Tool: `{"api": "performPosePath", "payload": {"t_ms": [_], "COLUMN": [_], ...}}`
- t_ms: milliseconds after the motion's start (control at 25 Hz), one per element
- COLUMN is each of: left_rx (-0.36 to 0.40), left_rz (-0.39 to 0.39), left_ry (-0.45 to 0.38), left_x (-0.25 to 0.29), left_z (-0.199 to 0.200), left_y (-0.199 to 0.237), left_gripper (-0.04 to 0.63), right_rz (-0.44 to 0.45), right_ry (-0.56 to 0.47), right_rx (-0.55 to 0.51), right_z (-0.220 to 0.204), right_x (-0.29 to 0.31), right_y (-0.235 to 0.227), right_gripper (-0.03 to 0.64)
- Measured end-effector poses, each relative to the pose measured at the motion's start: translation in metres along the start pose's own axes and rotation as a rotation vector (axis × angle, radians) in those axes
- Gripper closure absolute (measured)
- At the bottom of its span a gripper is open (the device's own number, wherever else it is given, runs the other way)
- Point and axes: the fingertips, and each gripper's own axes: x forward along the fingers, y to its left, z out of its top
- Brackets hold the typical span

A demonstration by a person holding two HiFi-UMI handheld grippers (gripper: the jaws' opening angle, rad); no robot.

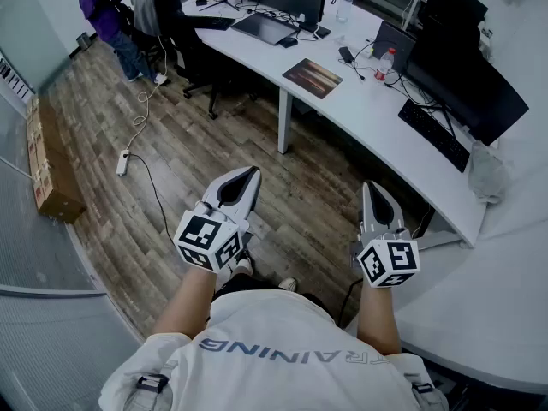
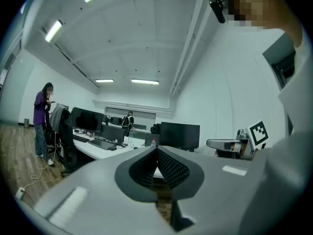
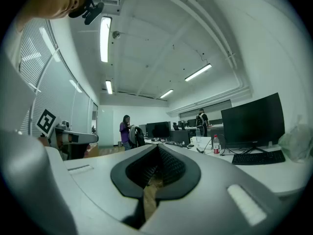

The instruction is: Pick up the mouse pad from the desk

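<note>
The mouse pad (image 1: pixel 312 77) is a dark brown rectangle lying flat on the curved white desk (image 1: pixel 368 114), well ahead of both grippers. My left gripper (image 1: pixel 251 171) is held level over the wooden floor, its jaws shut and empty. To its right, my right gripper (image 1: pixel 372 187) hovers near the desk's front edge, also shut with nothing in it. In the left gripper view the closed tips (image 2: pixel 157 148) point toward the desk and monitors. The tips (image 3: pixel 158 146) in the right gripper view are closed too. Neither gripper view shows the mouse pad clearly.
Monitors (image 1: pixel 467 88), a keyboard (image 1: pixel 432 131), a laptop (image 1: pixel 265 28) and a red-capped bottle (image 1: pixel 387 62) crowd the desk. A desk leg (image 1: pixel 283 122) stands below the pad. An office chair (image 1: pixel 184 41), a person in purple (image 1: pixel 107 15), a cardboard box (image 1: pixel 47 165) and a power strip (image 1: pixel 124 161) are to the left.
</note>
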Motion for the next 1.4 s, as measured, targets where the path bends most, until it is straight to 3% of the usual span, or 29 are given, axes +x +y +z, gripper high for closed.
{"api": "performPosePath", "payload": {"t_ms": [920,1400], "left_rx": [0.006,-0.001], "left_rz": [0.022,0.029], "left_ry": [0.006,0.031], "left_x": [-0.004,-0.001], "left_z": [0.001,-0.004], "left_y": [-0.001,0.02], "left_gripper": [0.595,0.595], "right_rz": [-0.017,0.0], "right_ry": [-0.025,0.016], "right_rx": [0.008,0.027], "right_z": [0.002,-0.009], "right_x": [-0.003,0.019], "right_y": [-0.009,-0.001], "right_gripper": [0.604,0.604]}}
